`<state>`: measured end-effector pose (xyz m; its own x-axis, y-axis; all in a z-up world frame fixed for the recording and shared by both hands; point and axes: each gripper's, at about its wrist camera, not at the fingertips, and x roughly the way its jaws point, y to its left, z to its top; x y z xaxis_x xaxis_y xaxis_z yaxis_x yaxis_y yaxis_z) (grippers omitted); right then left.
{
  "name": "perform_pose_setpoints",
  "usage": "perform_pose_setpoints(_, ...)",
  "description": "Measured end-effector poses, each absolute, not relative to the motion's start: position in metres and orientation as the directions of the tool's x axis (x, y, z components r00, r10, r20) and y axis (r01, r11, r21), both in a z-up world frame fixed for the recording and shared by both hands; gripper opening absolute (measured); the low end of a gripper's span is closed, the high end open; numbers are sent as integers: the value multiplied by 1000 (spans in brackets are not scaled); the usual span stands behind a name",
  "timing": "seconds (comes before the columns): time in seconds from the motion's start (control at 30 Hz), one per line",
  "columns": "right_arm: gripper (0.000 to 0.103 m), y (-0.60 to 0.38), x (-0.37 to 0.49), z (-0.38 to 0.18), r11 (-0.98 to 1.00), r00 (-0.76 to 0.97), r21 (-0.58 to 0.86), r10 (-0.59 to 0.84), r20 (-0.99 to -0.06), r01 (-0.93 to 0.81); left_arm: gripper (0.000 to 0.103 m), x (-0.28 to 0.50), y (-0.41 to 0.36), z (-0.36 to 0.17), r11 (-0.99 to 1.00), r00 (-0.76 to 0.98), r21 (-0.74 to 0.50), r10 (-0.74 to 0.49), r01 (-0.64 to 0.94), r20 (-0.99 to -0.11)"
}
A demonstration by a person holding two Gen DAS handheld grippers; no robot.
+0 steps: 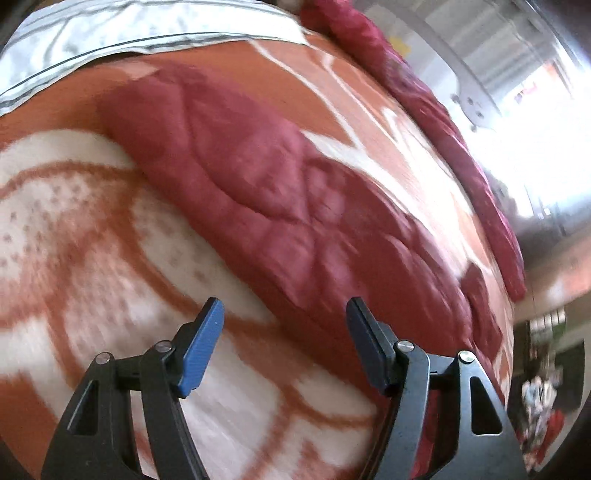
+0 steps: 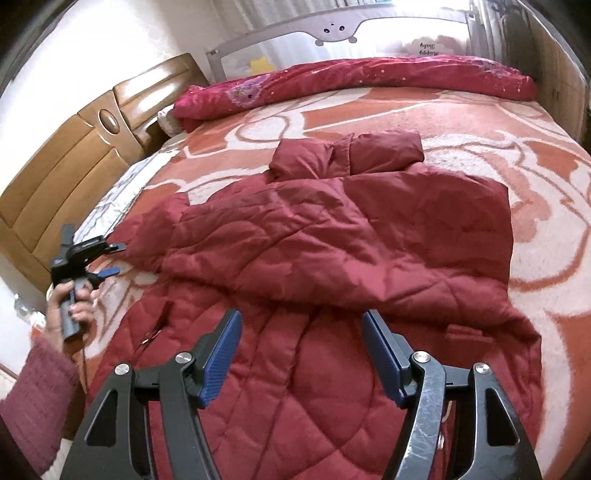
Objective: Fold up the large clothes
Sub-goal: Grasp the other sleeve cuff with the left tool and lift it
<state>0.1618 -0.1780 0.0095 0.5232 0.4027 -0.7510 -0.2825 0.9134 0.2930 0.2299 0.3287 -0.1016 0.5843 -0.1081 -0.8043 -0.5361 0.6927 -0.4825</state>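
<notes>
A dark red quilted coat (image 2: 332, 240) lies spread on the bed, its hood (image 2: 347, 151) at the far end and one sleeve folded across its body. My right gripper (image 2: 302, 317) hovers open over the coat's lower part with nothing between its fingers. My left gripper (image 2: 116, 259) shows in the right wrist view at the coat's left edge, held by a hand in a maroon sleeve (image 2: 33, 398). In the blurred left wrist view the left gripper (image 1: 284, 306) stands open and empty, just short of the coat (image 1: 258, 177).
The coat rests on an orange and white patterned blanket (image 2: 535, 221). A rolled red floral duvet (image 2: 351, 85) lies along the far side under a grey bed rail (image 2: 332, 29). A wooden headboard (image 2: 74, 155) stands at the left, with a pale pillow (image 1: 110, 29) by it.
</notes>
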Motion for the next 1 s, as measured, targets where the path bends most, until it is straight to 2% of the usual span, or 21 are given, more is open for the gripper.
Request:
perform_pose_setpoints(0.1,69,-180,156,12,912,528,301,406,-746,-278,68,240,347,-117,662,573,-484,-99,-572,-813)
perform_pose_setpoints(0.4,69,-182,148,11,911,514,315,411,-753,-267,68,269,388,-131,568,642,-551,-51,-612,-765)
perform_pose_setpoints(0.47,69,-183,146,11,910,512,321,413,-753,-261,55,273,392,-130,575,639,-538,-34,-617,-769)
perform_pose_setpoints(0.5,69,-183,145,11,911,513,322,412,-753,-260,38,274,391,-129,585,636,-532,-34,-613,-771)
perform_pose_setpoints(0.53,69,-183,144,11,910,514,323,413,-752,-259,25,276,391,-127,590,639,-537,-46,-603,-768)
perform_pose_setpoints(0.63,69,-183,143,10,911,514,321,412,-753,-260,12,268,387,-113,621,664,-542,-47,-566,-747)
perform_pose_setpoints(0.87,69,-187,144,9,896,504,366,445,-741,-253,8,249,353,-55,705,748,-559,-60,-437,-661)
perform_pose_setpoints(1.0,69,-189,144,9,892,503,378,452,-737,-248,8,241,318,-17,741,805,-600,-140,-301,-576)
